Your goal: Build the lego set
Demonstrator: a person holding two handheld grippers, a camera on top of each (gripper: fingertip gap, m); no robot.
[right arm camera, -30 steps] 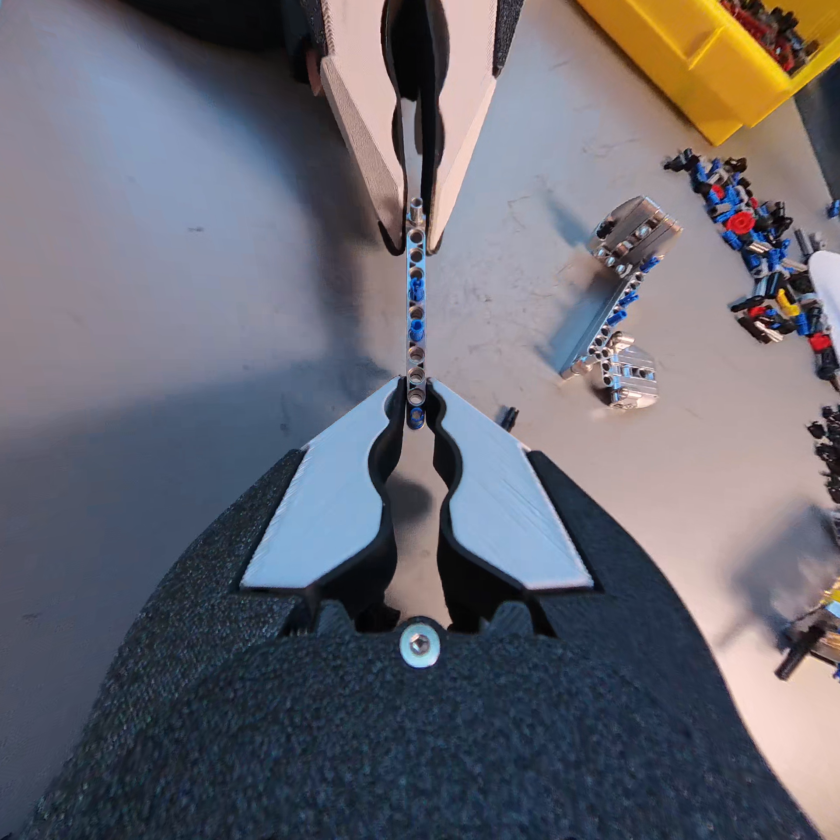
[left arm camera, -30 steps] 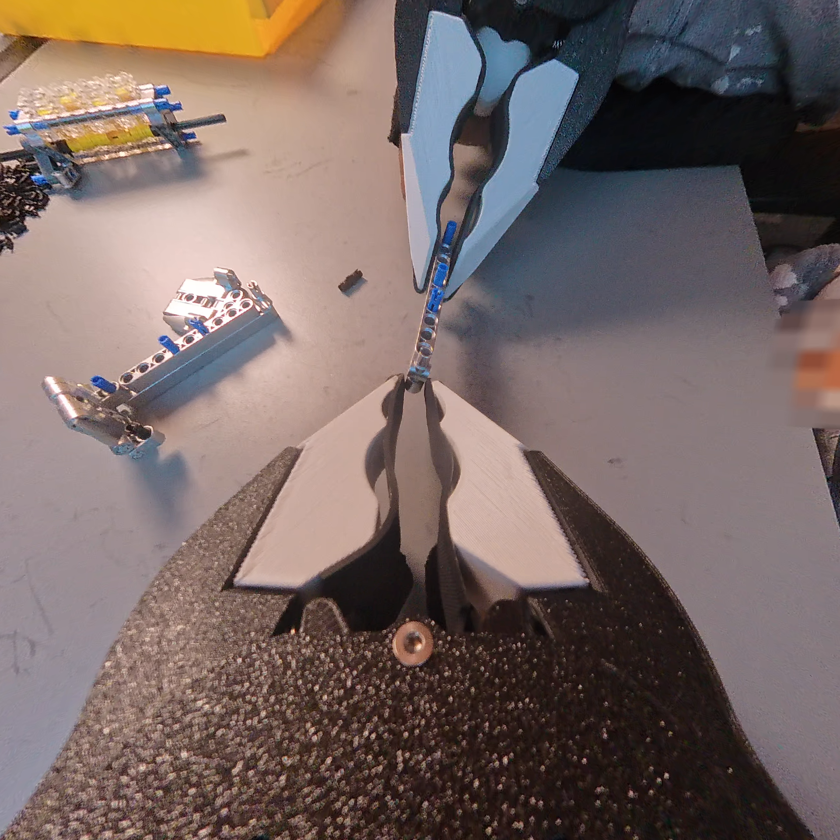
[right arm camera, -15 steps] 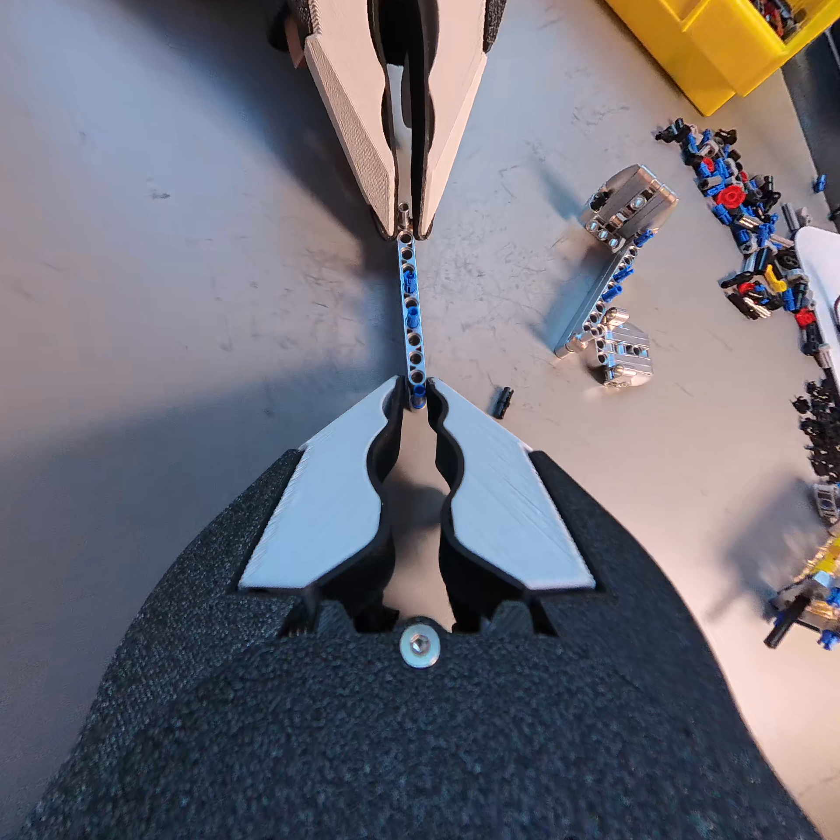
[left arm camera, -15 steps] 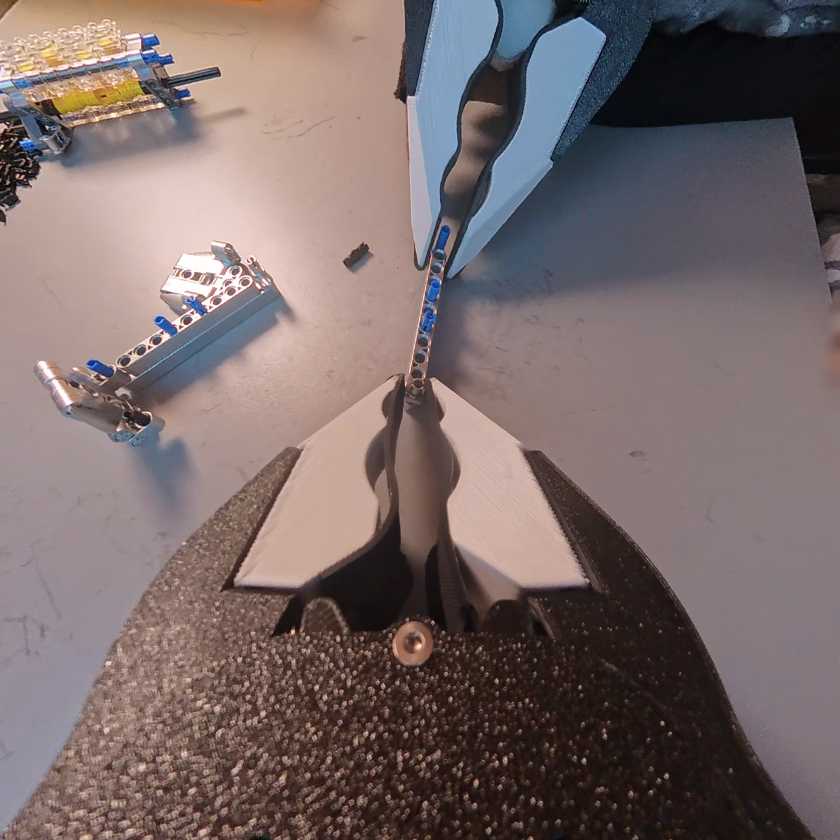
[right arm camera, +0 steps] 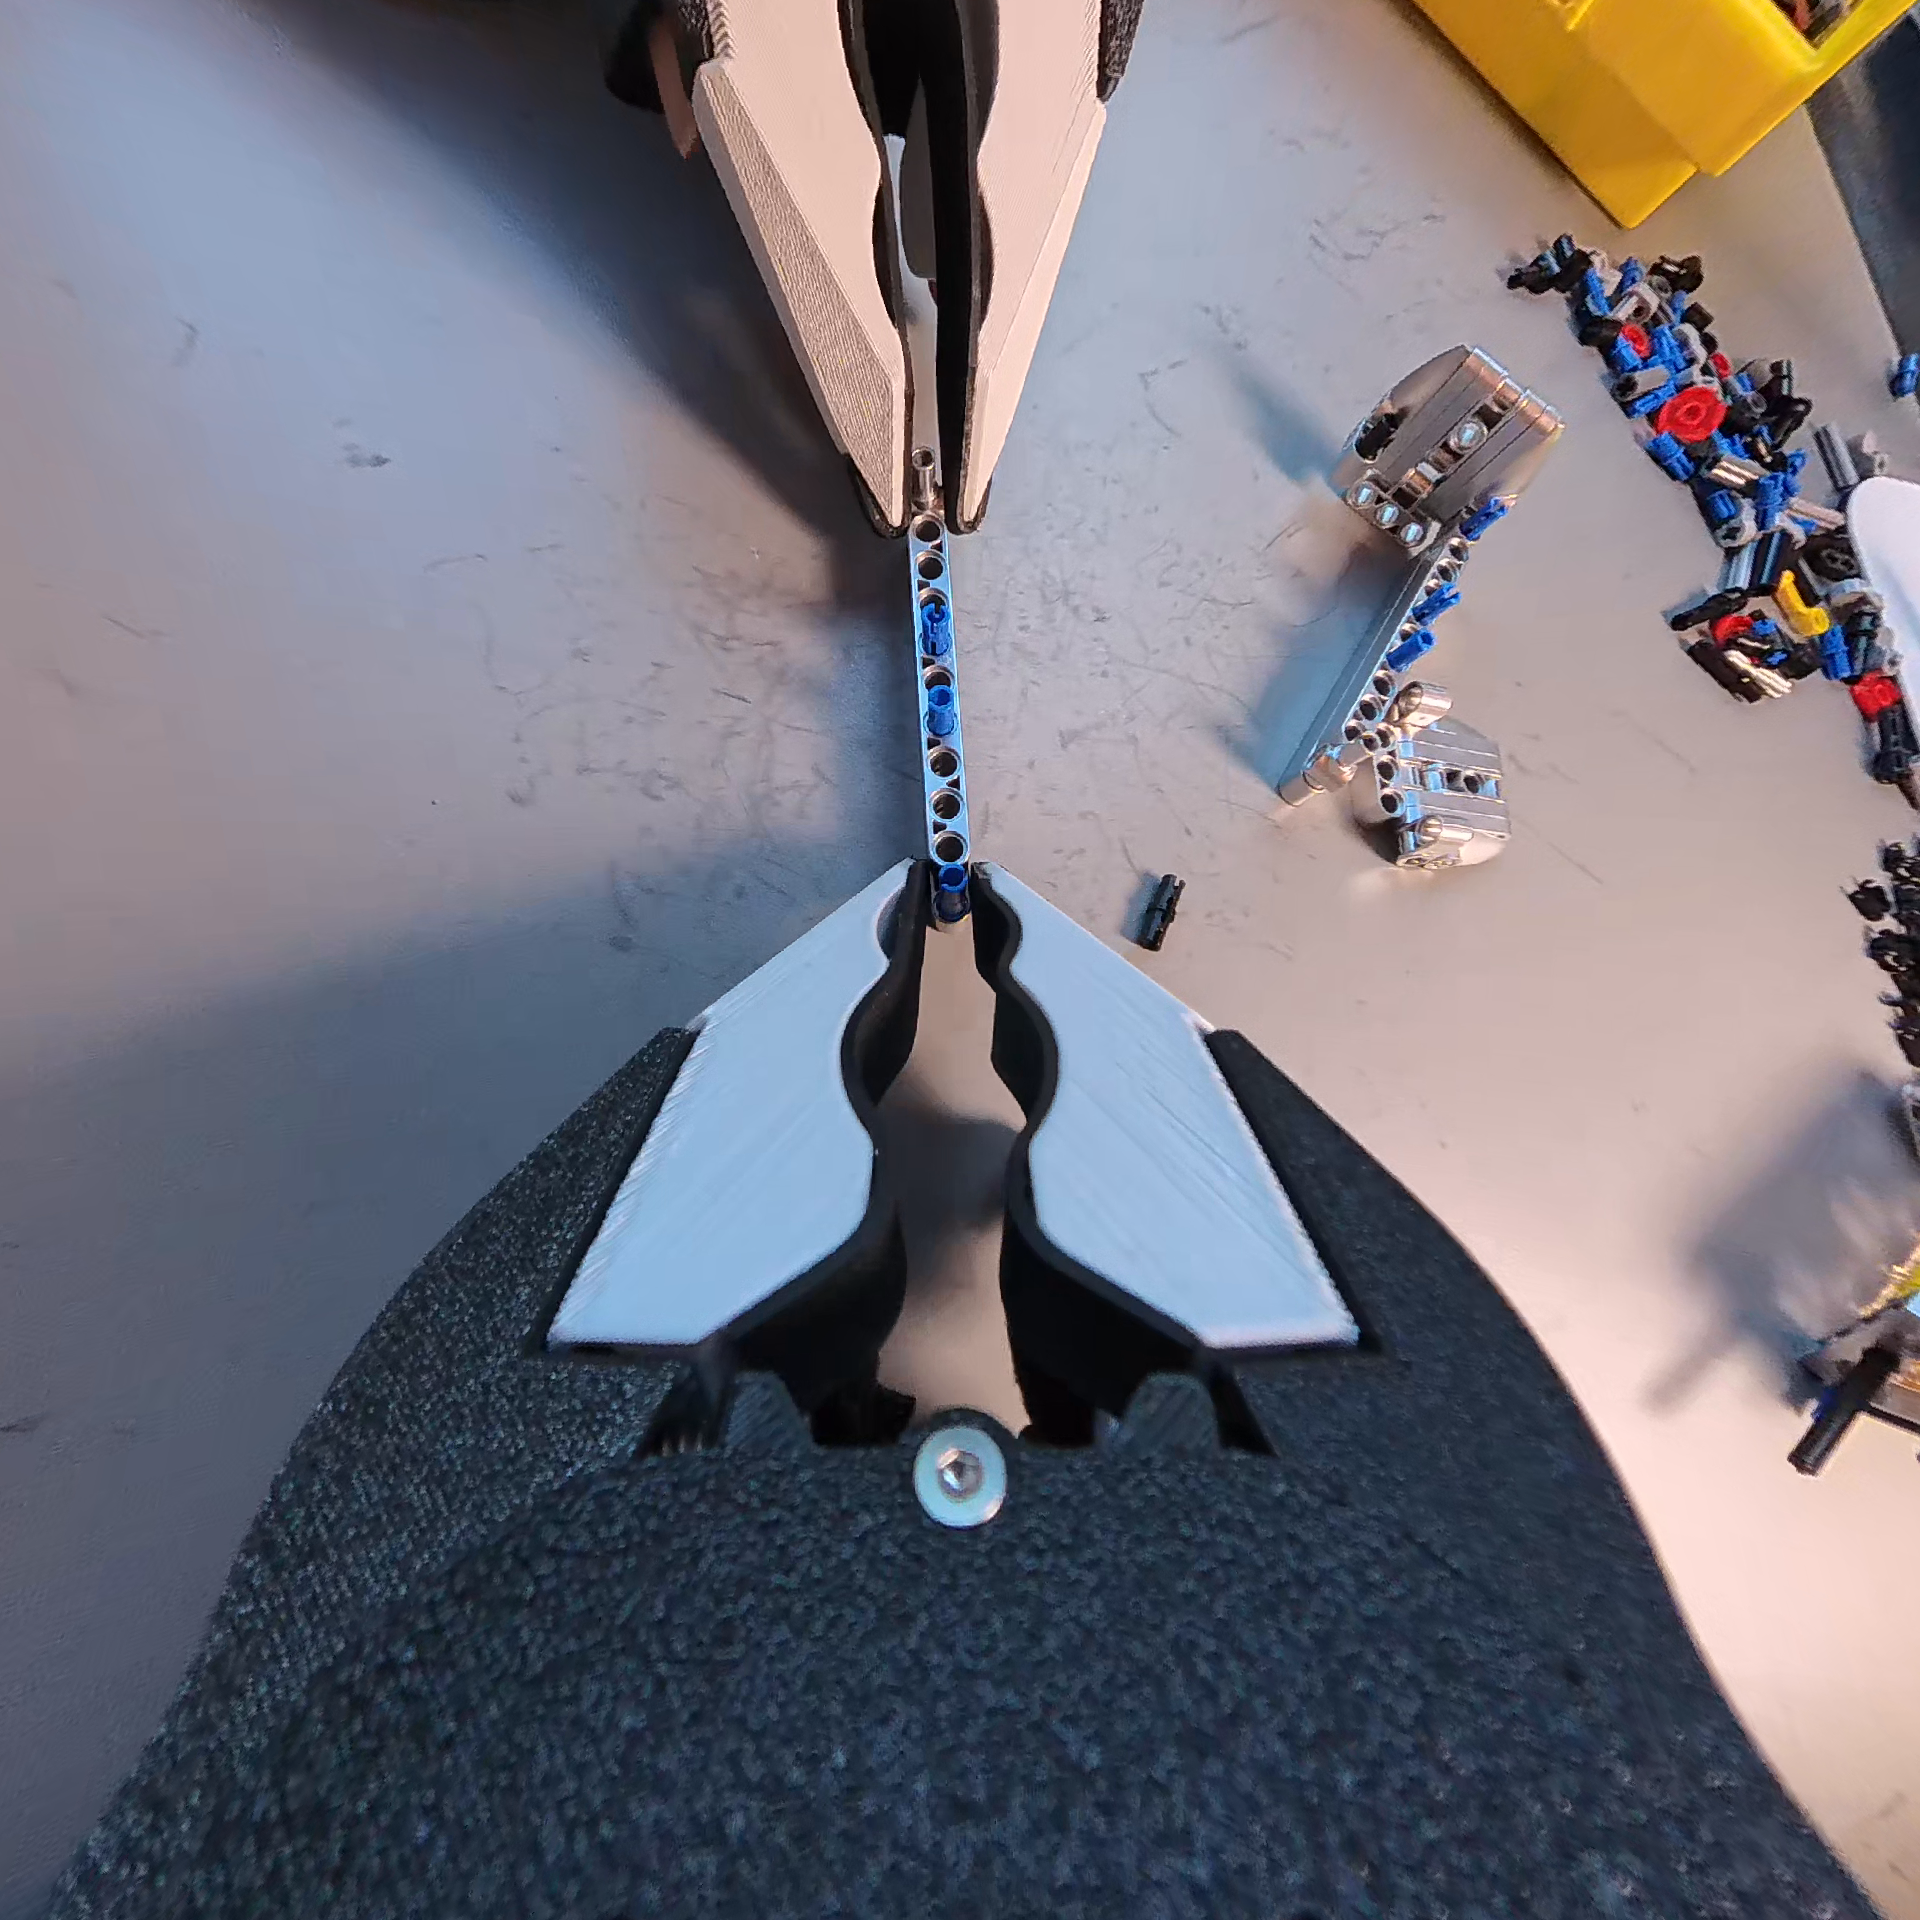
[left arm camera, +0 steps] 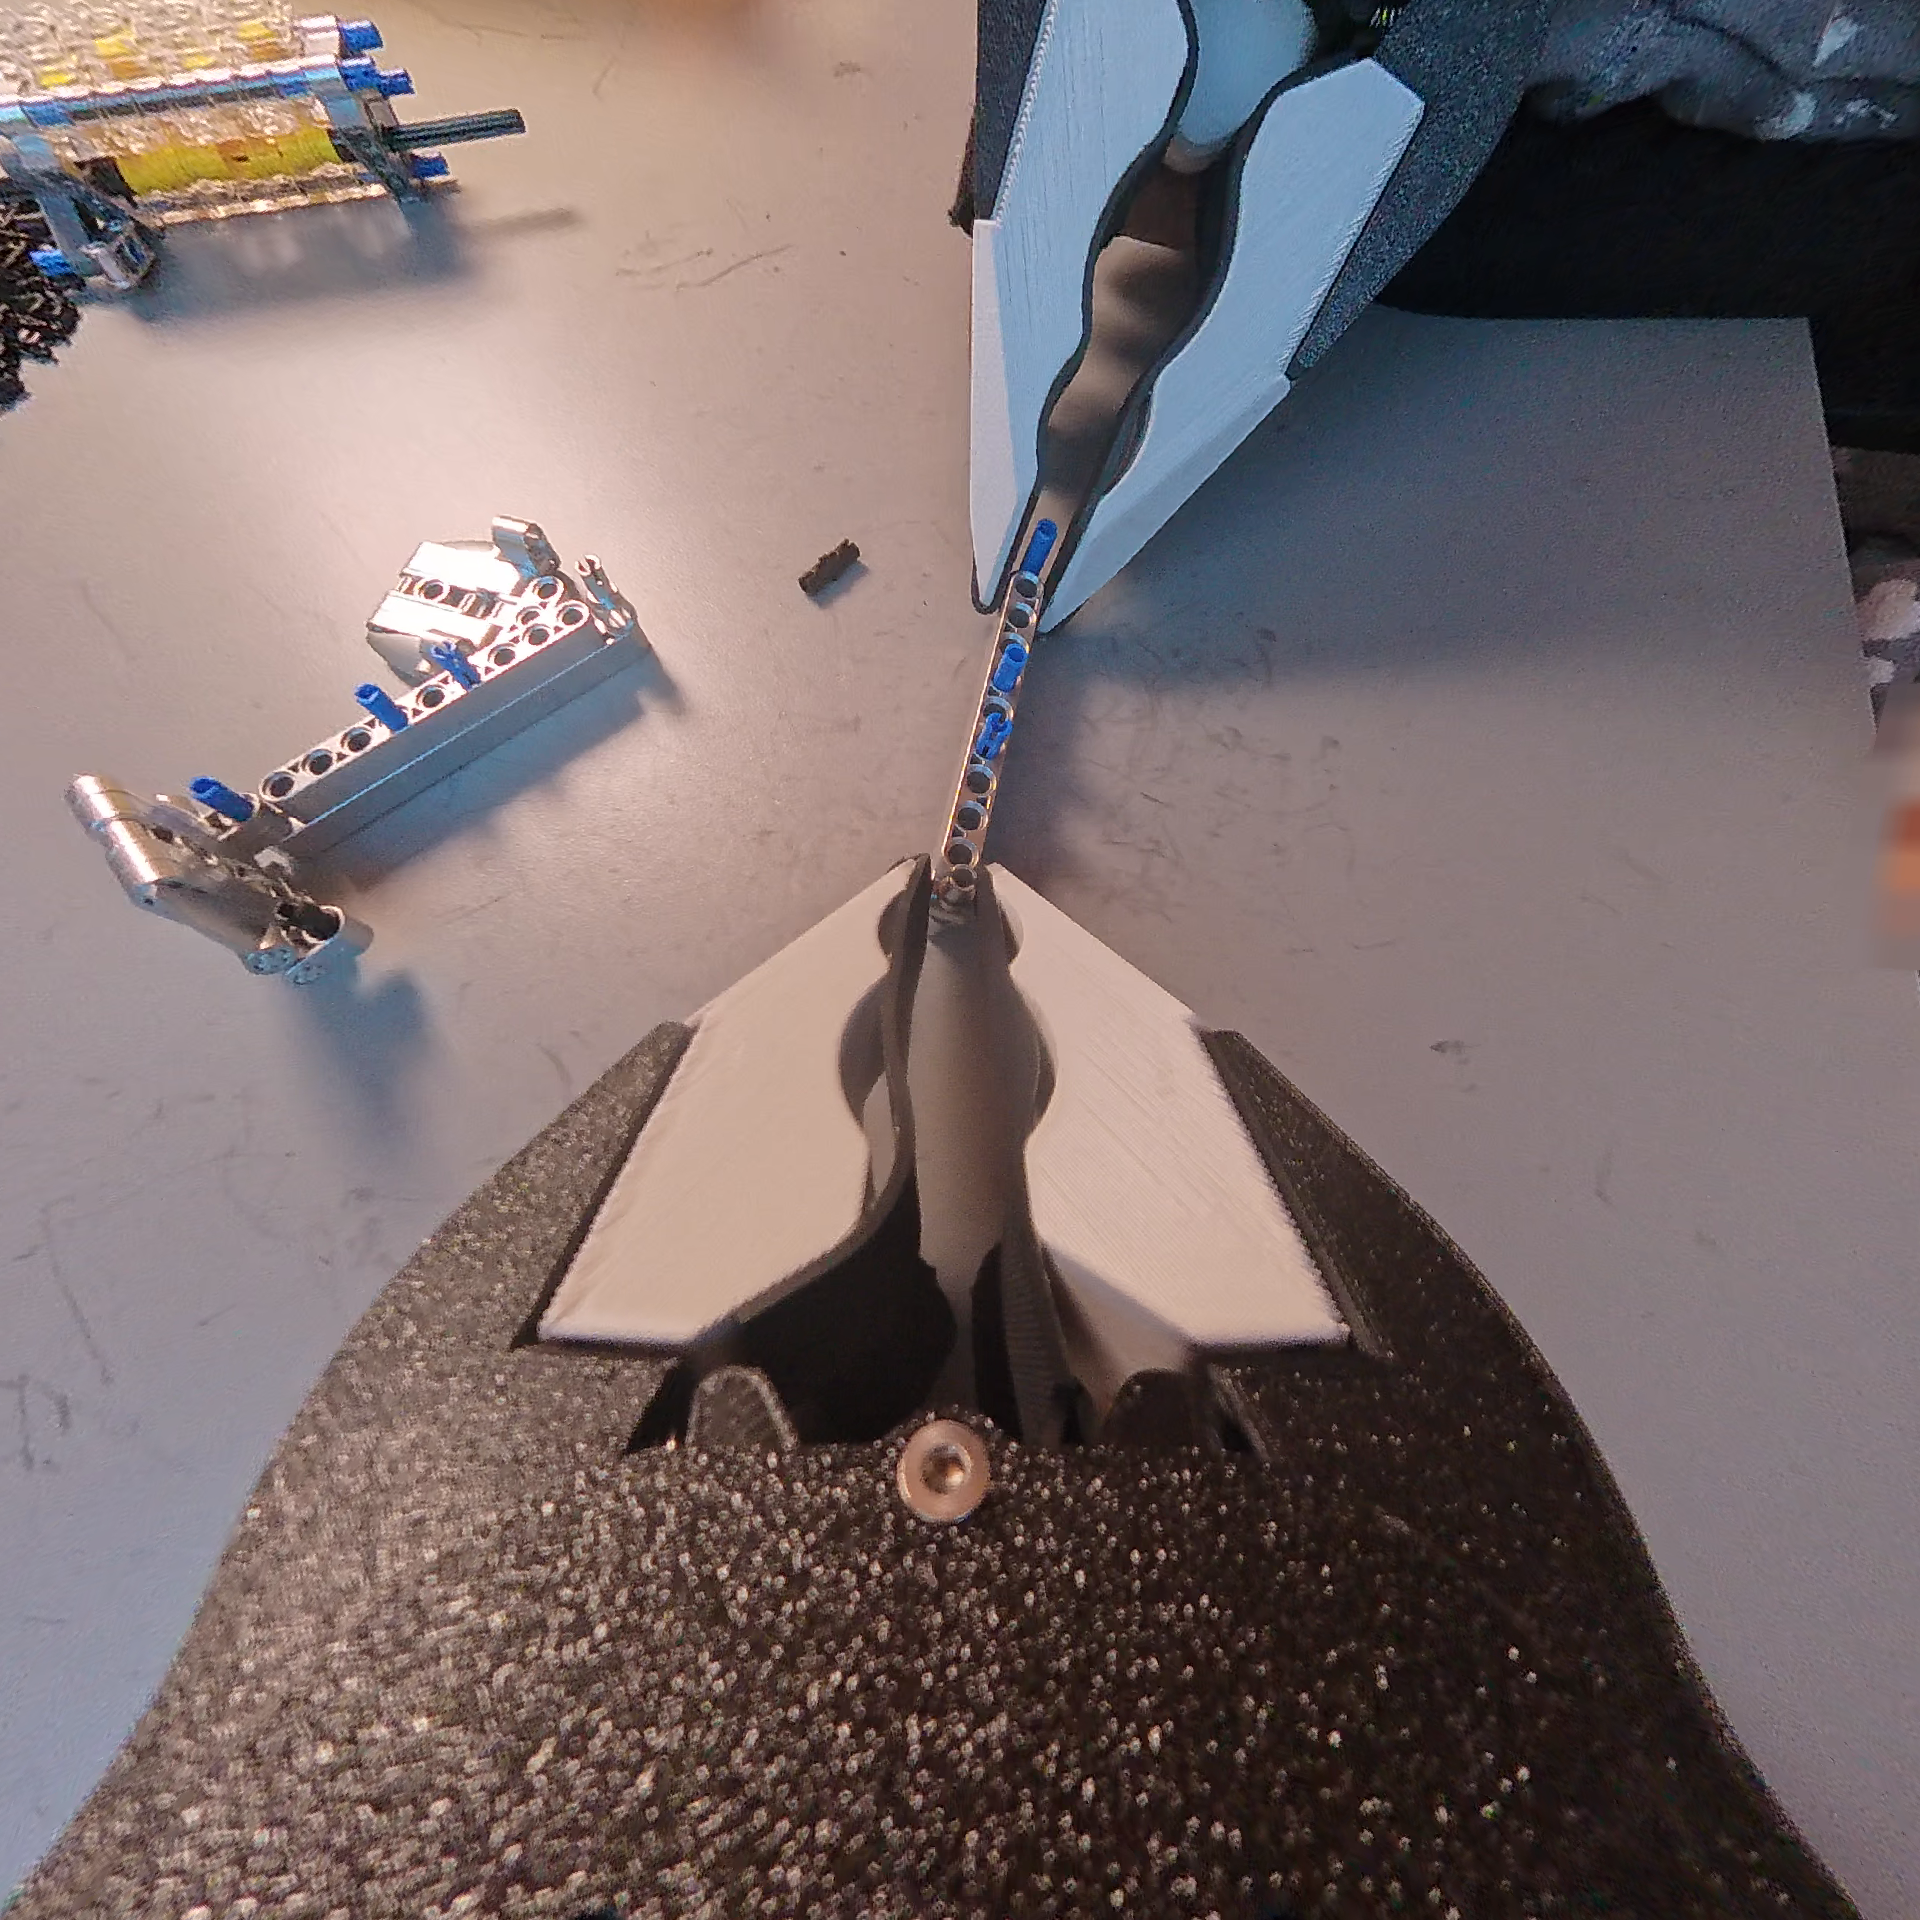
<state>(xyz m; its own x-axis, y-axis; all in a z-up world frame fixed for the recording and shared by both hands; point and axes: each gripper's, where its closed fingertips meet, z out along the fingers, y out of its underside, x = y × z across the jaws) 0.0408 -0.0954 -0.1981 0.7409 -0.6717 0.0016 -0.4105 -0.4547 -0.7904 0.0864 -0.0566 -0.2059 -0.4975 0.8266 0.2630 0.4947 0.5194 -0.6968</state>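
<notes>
No legible text, labels, brand marks, numbers or signs found in either view.
</notes>
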